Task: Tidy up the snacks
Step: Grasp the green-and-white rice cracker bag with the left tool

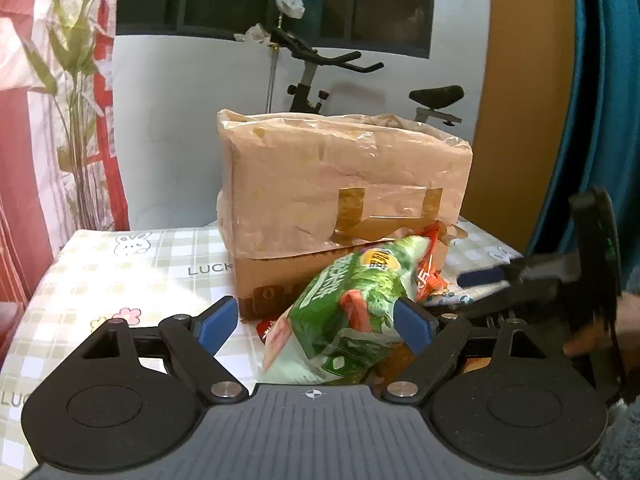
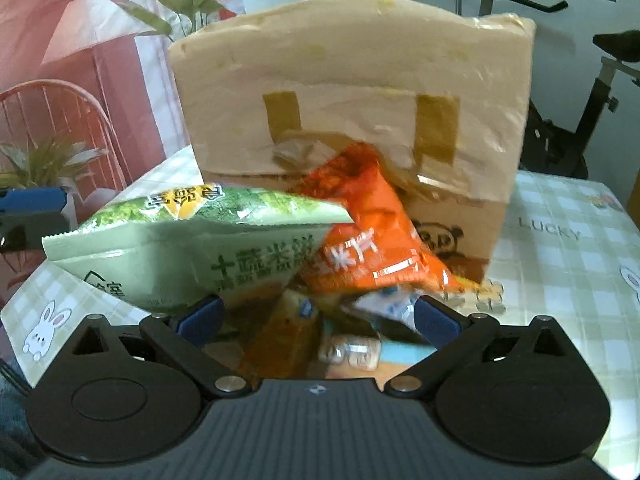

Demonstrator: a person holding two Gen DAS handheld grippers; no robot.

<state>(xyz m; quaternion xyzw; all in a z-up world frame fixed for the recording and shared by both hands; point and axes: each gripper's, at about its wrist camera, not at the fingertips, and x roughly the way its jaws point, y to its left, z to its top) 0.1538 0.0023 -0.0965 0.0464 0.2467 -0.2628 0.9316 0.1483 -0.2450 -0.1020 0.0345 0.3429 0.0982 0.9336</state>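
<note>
A green snack bag (image 1: 344,312) leans on an orange snack bag (image 1: 430,268) in front of a taped cardboard box (image 1: 344,184). My left gripper (image 1: 316,320) is open, with the green bag between its blue pads, against the right pad. The right wrist view shows the green bag (image 2: 192,248) at left, the orange bag (image 2: 360,232) at centre, and smaller packets (image 2: 352,350) below. My right gripper (image 2: 316,316) is open over the small packets, holding nothing. The right gripper also shows in the left wrist view (image 1: 520,276) at the right.
The table has a checked cloth (image 1: 120,272) with rabbit prints. A plant (image 1: 76,80) and red curtain stand at left, an exercise bike (image 1: 320,76) behind the box. The left gripper's blue pad (image 2: 32,200) shows at the left edge of the right wrist view.
</note>
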